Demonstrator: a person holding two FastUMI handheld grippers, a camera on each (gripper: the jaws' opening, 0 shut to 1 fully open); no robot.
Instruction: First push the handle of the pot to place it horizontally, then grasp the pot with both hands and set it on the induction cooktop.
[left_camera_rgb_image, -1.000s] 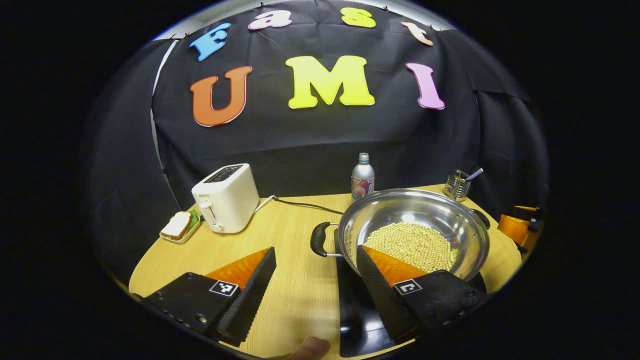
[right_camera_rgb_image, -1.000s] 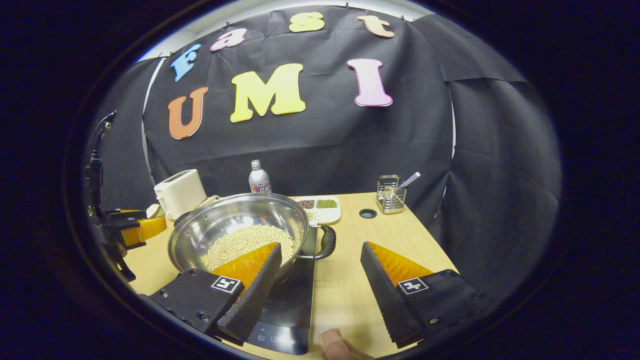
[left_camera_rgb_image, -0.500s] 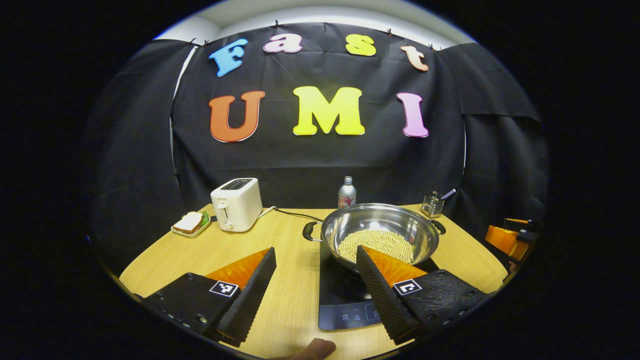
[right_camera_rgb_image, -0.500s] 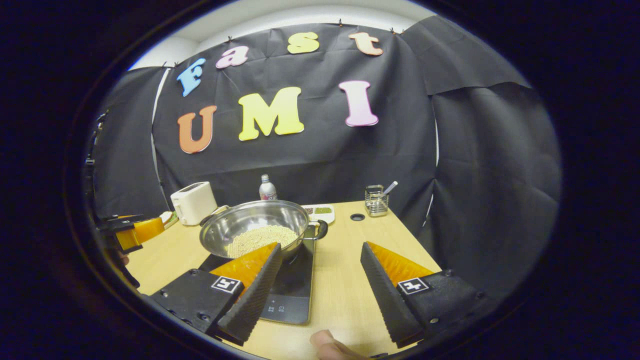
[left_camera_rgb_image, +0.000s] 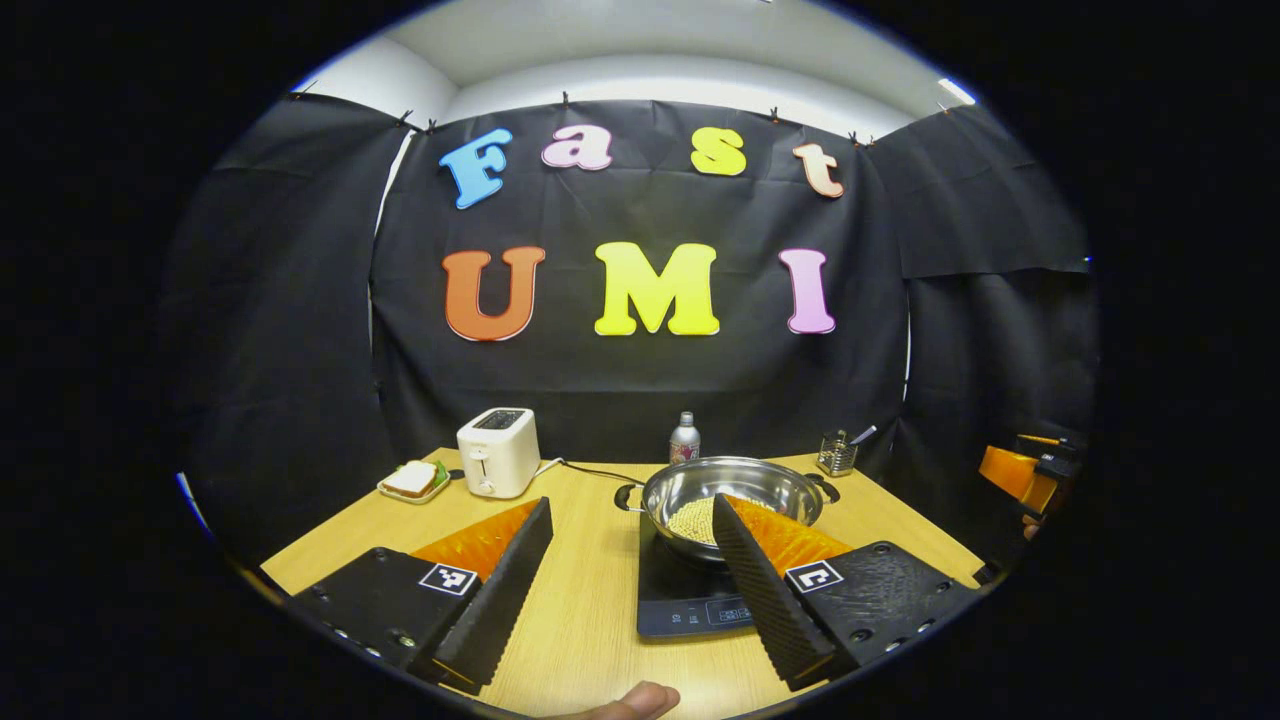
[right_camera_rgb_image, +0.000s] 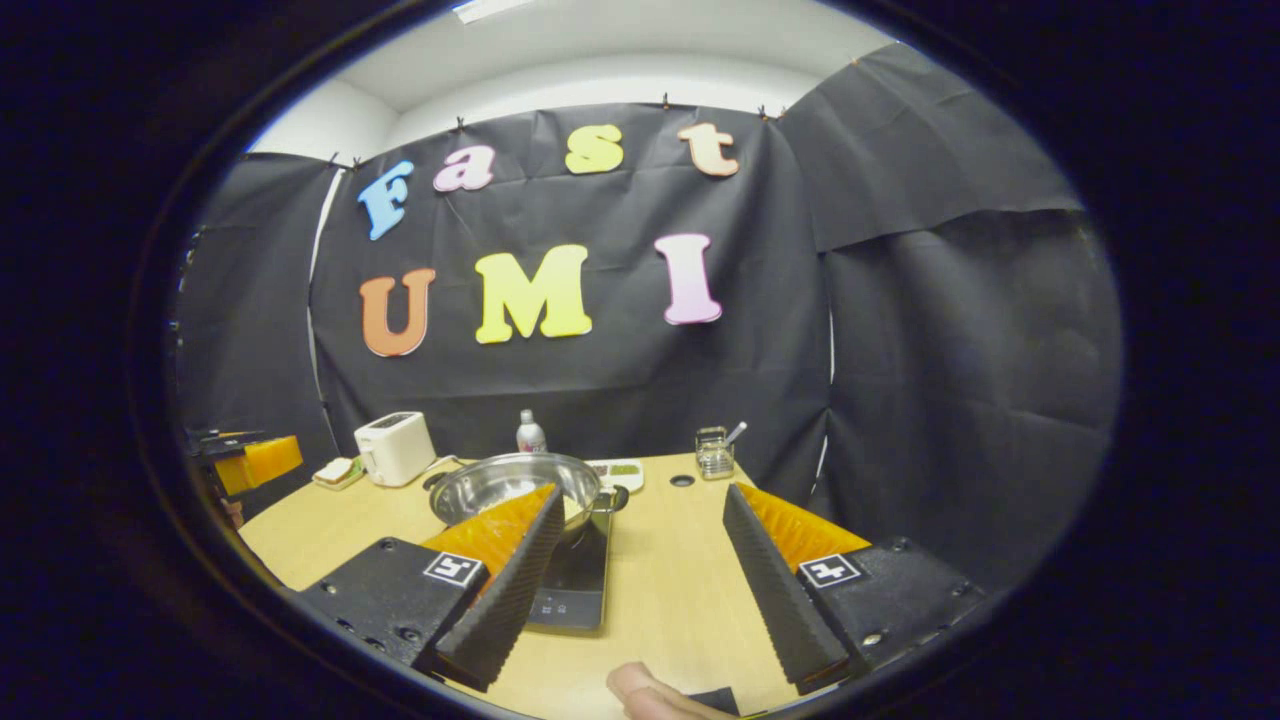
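Induction cooktop (left_camera_rgb_image: 690, 595) lies ahead of the left gripper (left_camera_rgb_image: 632, 575), pot (left_camera_rgb_image: 730, 492) seated on it beyond the fingertips. Both it and the right gripper (right_camera_rgb_image: 640, 570) spread wide, empty. Pot probably rigid, slick, bean-laden: take the side handles (left_camera_rgb_image: 628, 497).

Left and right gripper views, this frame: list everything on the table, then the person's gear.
pot: one, steel, holds pale beans, on the cooktop
induction cooktop: one, black, table's near middle
toaster: one, white, back left
sandwich plate: one, left of toaster
bottle: one, behind pot
utensil rack: one, wire, back right
divided dish: one, white, behind pot
table: one, light wood
left gripper: orange-black, open, empty
right gripper: orange-black, open, empty
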